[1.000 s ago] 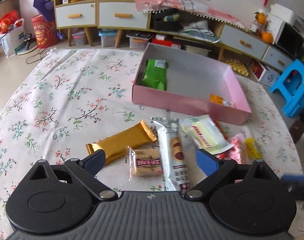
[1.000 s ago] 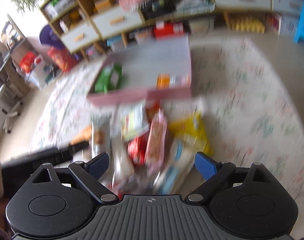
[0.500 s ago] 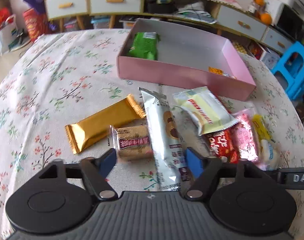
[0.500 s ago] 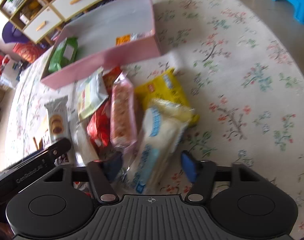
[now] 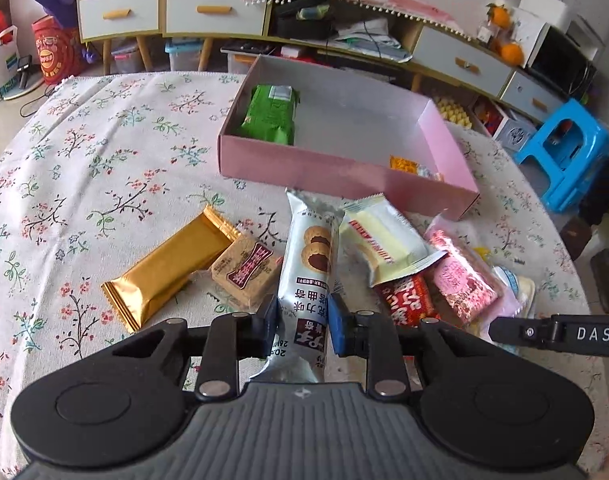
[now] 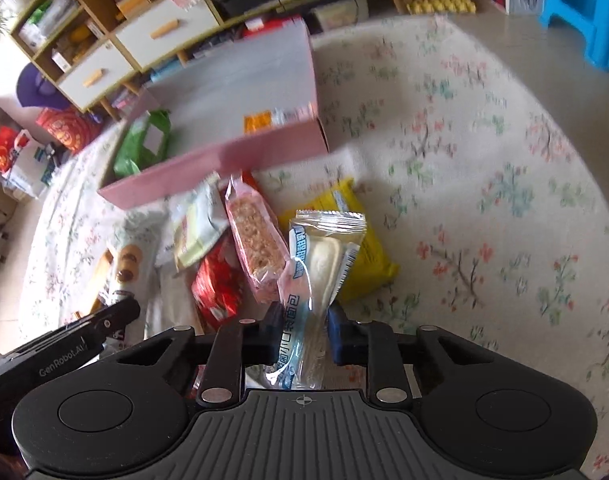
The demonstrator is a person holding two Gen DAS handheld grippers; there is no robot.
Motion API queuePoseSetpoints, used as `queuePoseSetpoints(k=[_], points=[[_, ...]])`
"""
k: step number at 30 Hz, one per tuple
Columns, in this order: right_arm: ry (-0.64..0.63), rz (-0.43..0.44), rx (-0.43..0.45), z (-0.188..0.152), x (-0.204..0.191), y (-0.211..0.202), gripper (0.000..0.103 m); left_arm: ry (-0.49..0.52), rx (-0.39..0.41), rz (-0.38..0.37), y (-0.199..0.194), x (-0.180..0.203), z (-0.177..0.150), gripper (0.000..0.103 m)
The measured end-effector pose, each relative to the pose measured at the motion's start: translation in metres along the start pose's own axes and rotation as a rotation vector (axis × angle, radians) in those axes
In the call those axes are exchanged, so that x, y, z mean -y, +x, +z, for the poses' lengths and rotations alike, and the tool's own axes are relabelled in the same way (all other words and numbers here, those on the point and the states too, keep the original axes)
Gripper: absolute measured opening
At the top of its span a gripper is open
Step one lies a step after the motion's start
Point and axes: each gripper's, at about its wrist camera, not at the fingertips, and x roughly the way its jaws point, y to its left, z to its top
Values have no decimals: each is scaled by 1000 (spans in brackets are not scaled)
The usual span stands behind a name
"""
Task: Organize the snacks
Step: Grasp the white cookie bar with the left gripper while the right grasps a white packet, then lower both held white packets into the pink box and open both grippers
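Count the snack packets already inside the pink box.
2: a green packet in the box's far left corner, and an orange packet against the near wall at right. Others may hide behind that wall.

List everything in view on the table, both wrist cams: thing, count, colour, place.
box: 1, pink, far side of table
green packet: 1, in box, far left corner
orange packet: 1, in box, near right
gold bar: 1, left of pile
tan biscuit: 1, beside gold bar
cream packet: 1, mid pile
red packet: 1, under cream packet
pink bar: 1, mid pile
yellow packet: 1, right of pile
silver cookie pack: 1, in left gripper, shut
clear bread pack: 1, in right gripper, shut
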Motion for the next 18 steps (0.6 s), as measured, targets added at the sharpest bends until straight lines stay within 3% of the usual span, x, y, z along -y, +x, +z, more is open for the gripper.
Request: queuePoseSetpoints(k=[6, 18], points=[[-39, -25, 63, 2, -5, -10, 20, 8, 23, -14, -4, 2, 2, 24], [-44, 9, 156, 10, -3, -31, 15, 11, 66, -46, -11, 3, 9, 24]])
